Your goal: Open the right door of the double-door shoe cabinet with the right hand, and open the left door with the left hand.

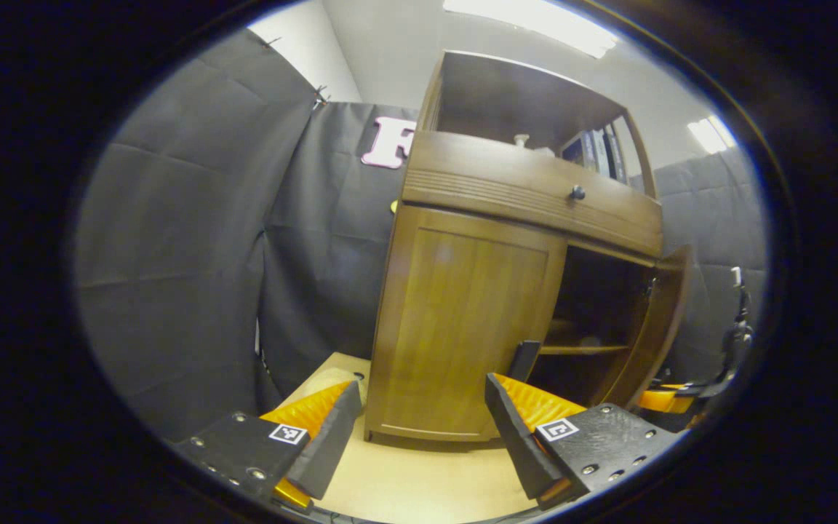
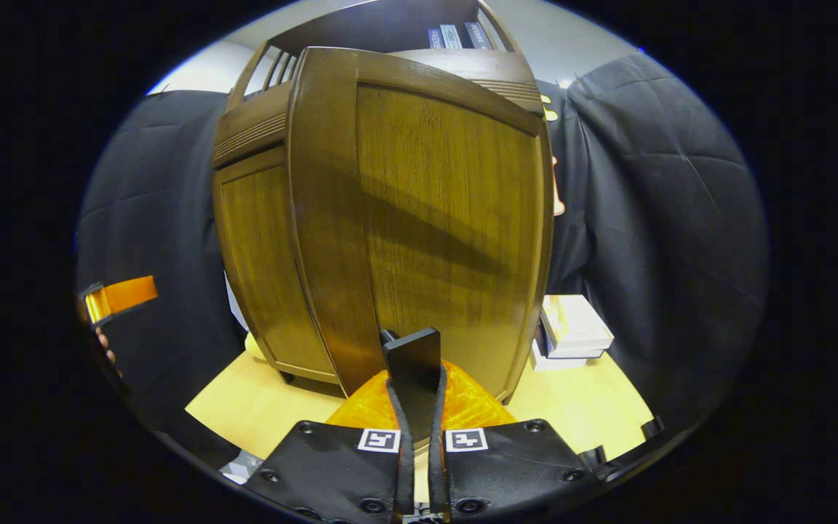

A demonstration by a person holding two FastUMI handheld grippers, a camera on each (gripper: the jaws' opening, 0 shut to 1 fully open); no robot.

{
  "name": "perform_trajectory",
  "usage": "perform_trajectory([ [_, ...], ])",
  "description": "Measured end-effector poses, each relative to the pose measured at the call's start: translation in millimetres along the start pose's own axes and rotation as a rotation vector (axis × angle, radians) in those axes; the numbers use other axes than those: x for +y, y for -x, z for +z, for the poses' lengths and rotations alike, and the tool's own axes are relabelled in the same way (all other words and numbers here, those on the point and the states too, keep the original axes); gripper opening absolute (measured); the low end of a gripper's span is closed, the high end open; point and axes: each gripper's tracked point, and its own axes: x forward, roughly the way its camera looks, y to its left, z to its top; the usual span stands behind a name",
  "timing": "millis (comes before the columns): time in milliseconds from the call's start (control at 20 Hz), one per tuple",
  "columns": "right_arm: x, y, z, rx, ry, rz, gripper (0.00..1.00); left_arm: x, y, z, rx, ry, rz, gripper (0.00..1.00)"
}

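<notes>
Nearby — white boxes beside right door.

walls: black cloth | floor: pale wood | ceiling lights on

The brown wooden shoe cabinet is standing at the centre of the left gripper view. Its left door is sitting shut, flat-panelled. Its right door is hanging swung outward at centre right, showing a dark interior; in the right gripper view this door is looming across the centre.
</notes>
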Motion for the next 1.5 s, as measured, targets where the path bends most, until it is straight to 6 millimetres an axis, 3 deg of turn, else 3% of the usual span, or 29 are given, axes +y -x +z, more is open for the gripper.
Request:
perform_trajectory([
  [200, 1.9, 2.2, 4.6, -0.002, -0.064, -0.055, 0.08, -9.2, -1.4, -5.0, 0.005, -0.064, -0.036, 1.0],
  [350, -7.8, 3.7, 13.6, -0.021, -0.059, -0.111, 0.05, -28.0, -1.6, -10.5, -0.003, -0.076, -0.095, 1.0],
  [600, -9.5, 1.9, 13.6, -0.012, -0.096, -0.135, 0.07, -67.7, -10.4, -10.0, -0.014, -0.074, -0.174, 1.0],
  [650, -8.9, 2.3, 12.7, -0.011, -0.108, -0.128, 0.04, -71.8, -10.2, -6.7, -0.021, -0.073, -0.172, 1.0],
  [900, -8.5, 4.9, 17.0, -0.016, -0.123, -0.099, 0.07, -82.5, -9.5, 14.6, -0.074, -0.092, -0.107, 1.0],
  [950, -7.6, 4.6, 15.3, -0.014, -0.116, -0.085, 0.07, -85.1, -8.1, 16.4, -0.078, -0.088, -0.091, 1.0],
  [1000, -7.2, 5.4, 15.6, -0.014, -0.103, -0.069, 0.0, -88.2, -4.9, 16.8, -0.082, -0.081, -0.079, 1.0],
  [1050, -8.4, 4.3, 16.1, -0.011, -0.095, -0.058, 0.05, -91.8, -2.6, 16.6, -0.083, -0.076, -0.069, 1.0],
  [1100, -8.6, 4.7, 15.8, -0.007, -0.09, -0.048, 0.0, -95.7, -0.3, 15.5, -0.082, -0.074, -0.055, 1.0],
  [1150, -8.1, 5.0, 15.4, -0.007, -0.09, -0.036, 0.04, -98.6, 1.4, 14.9, -0.081, -0.076, -0.041, 1.0],
  [1200, -7.9, 5.7, 16.3, -0.01, -0.093, -0.025, 0.0, -101.6, 2.7, 15.1, -0.084, -0.08, -0.028, 1.0],
  [1350, -4.5, 3.9, 17.4, -0.014, -0.105, 0.01, 0.0, -111.3, 13.5, 14.5, -0.086, -0.104, 0.012, 1.0],
  [1450, -1.9, 0.8, 17.1, -0.015, -0.113, 0.043, 0.06, -119.1, 20.8, 13.9, -0.085, -0.108, 0.034, 1.0],
  [1500, -0.8, 0.7, 17.4, -0.013, -0.116, 0.054, 0.03, -121.5, 23.2, 12.4, -0.085, -0.109, 0.049, 1.0],
])
